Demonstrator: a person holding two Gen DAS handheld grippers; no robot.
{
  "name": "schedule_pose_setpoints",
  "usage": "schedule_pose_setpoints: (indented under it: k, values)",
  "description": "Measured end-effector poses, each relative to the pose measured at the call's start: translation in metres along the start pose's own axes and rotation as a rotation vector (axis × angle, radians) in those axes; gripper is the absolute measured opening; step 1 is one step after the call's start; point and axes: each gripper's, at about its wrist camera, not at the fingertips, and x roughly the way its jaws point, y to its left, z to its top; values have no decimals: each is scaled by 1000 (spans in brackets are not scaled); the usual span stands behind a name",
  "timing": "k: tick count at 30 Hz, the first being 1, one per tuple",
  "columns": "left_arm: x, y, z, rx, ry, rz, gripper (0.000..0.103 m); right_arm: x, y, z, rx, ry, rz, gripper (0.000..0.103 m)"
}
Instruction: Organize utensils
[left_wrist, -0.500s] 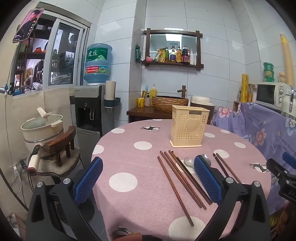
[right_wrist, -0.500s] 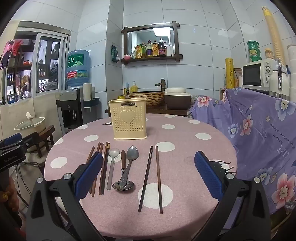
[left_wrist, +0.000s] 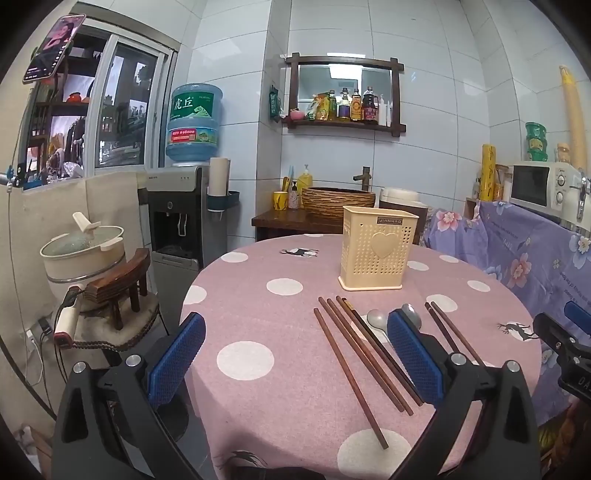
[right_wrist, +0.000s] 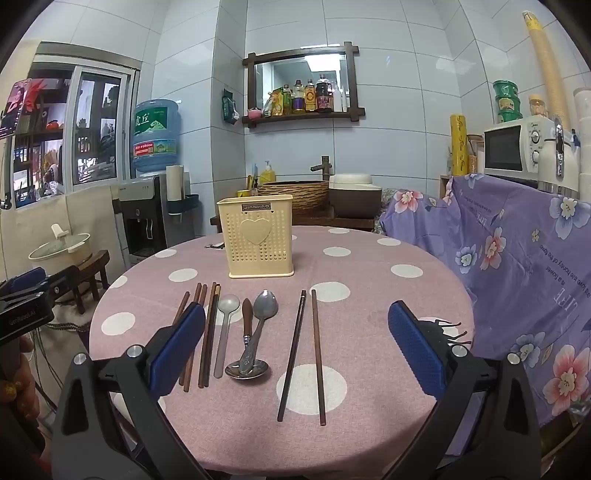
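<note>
A cream perforated utensil holder (right_wrist: 255, 237) with a heart stands upright at the far middle of the round pink dotted table (right_wrist: 369, 258); it also shows in the left wrist view (left_wrist: 376, 248). Several brown chopsticks (right_wrist: 207, 332) lie left of three spoons: a grey spoon (right_wrist: 226, 325), a metal spoon (right_wrist: 258, 325) and a brown-handled spoon (right_wrist: 246, 347). Two more chopsticks (right_wrist: 304, 347) lie to the right. My right gripper (right_wrist: 295, 347) is open and empty above the table's near edge. My left gripper (left_wrist: 295, 358) is open and empty, left of the chopsticks (left_wrist: 362, 358).
A purple floral cloth (right_wrist: 517, 251) covers furniture at the right, with a microwave (right_wrist: 517, 147) on it. A water dispenser (left_wrist: 177, 218) and a pot (left_wrist: 81, 254) on a stool stand left of the table. A wooden sink stand (right_wrist: 295, 206) is behind the table.
</note>
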Motion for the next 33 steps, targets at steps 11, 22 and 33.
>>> schedule_pose_setpoints:
  k: [11, 22, 33]
  values:
    - [-1, -4, 1, 11, -6, 1, 98, 4, -2, -2, 3, -1, 1, 98]
    - [0, -2, 1, 10, -6, -1, 98, 4, -1, -2, 4, 1, 1, 98]
    - [0, -2, 1, 9, -3, 1, 98, 7, -2, -3, 5, 3, 2, 98]
